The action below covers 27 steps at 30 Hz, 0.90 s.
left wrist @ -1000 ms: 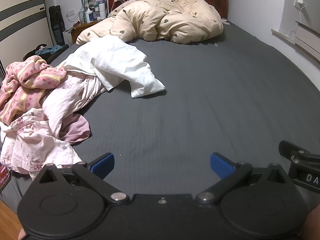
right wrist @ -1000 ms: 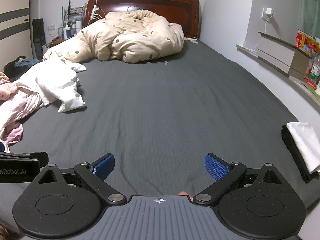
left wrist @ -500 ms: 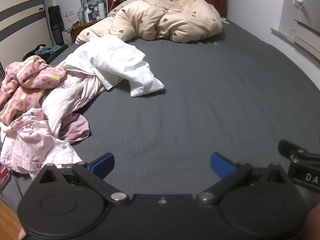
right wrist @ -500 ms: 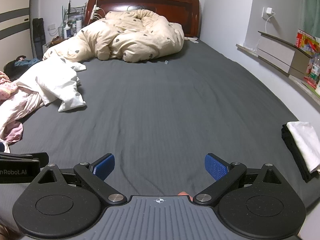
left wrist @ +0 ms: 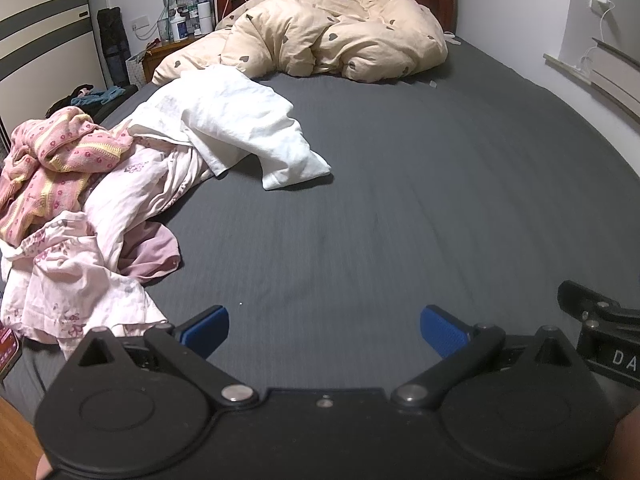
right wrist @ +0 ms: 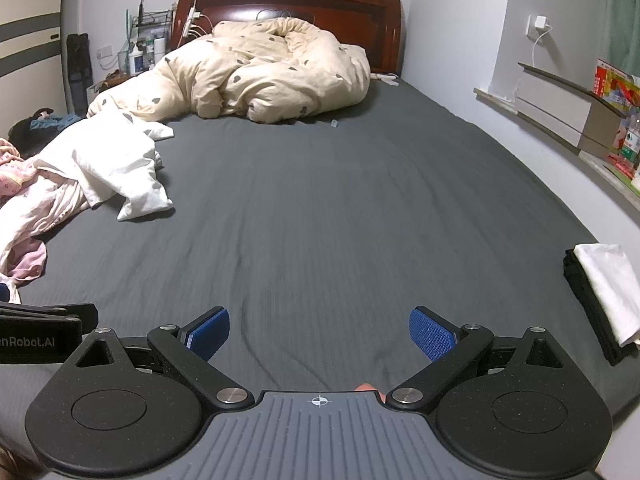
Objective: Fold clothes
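Observation:
A heap of unfolded clothes lies on the left side of the grey bed sheet (left wrist: 400, 200): a white garment (left wrist: 232, 128) on top at the far end, a pink patterned knit (left wrist: 48, 168) and pale pink floral pieces (left wrist: 68, 280) nearer. The white garment also shows in the right wrist view (right wrist: 112, 168). My left gripper (left wrist: 324, 332) is open and empty, low over the sheet, right of the heap. My right gripper (right wrist: 320, 332) is open and empty over bare sheet. A folded stack, white on black (right wrist: 600, 292), lies at the right edge.
A beige quilt (left wrist: 328, 28) is bunched at the wooden headboard (right wrist: 288, 0). A nightstand with bottles (left wrist: 176, 28) stands at the far left. A wall shelf with boxes (right wrist: 580, 108) runs along the right. A phone (left wrist: 8, 352) lies at the bed's near-left corner.
Both grippers have stayed open and nearly still; the left wrist view has shifted very slightly. The clothes have not moved.

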Motion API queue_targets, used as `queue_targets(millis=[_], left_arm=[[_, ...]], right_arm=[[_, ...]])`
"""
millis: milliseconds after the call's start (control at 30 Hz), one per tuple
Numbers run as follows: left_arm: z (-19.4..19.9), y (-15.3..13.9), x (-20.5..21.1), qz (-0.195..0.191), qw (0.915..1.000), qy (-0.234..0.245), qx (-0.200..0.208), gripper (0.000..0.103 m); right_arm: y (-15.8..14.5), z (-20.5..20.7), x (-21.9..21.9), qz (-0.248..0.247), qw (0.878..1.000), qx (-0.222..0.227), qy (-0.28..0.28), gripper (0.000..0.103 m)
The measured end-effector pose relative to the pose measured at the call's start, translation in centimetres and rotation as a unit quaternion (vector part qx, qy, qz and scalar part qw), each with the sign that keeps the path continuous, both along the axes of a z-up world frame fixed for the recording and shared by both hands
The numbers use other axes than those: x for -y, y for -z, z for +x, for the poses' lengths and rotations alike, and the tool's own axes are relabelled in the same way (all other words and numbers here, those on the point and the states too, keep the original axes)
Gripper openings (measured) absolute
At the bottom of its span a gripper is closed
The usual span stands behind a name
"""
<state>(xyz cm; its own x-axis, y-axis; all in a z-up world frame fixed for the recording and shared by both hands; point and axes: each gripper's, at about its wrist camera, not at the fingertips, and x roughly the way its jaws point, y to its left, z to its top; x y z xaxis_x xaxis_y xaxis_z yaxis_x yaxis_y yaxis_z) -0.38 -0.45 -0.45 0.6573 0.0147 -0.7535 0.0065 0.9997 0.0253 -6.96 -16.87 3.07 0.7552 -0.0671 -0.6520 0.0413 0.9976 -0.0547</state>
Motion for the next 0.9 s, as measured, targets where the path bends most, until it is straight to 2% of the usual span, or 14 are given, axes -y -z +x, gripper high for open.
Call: queue_targets(millis=[433,767,900], left_arm=[[0.2,0.1,-0.4,-0.002,1.0,-0.004,-0.001,0.103],[0.5,0.5,-1.3,-0.009,0.9995,-0.029,-0.004,0.103],[0.9,0.8,-2.5,-0.024,0.9982,-0.056,-0.003,0.103]], right_arm=[[0.0,-0.1,-0.2,-0.003,1.0,0.0,-0.005,0.097],[0.5,0.4,-0.4,0.006,1.0,-0.004,-0.02,0.097],[0.8,1.2,-0.2,0.046,0.997,-0.012,-0.056,0.097]])
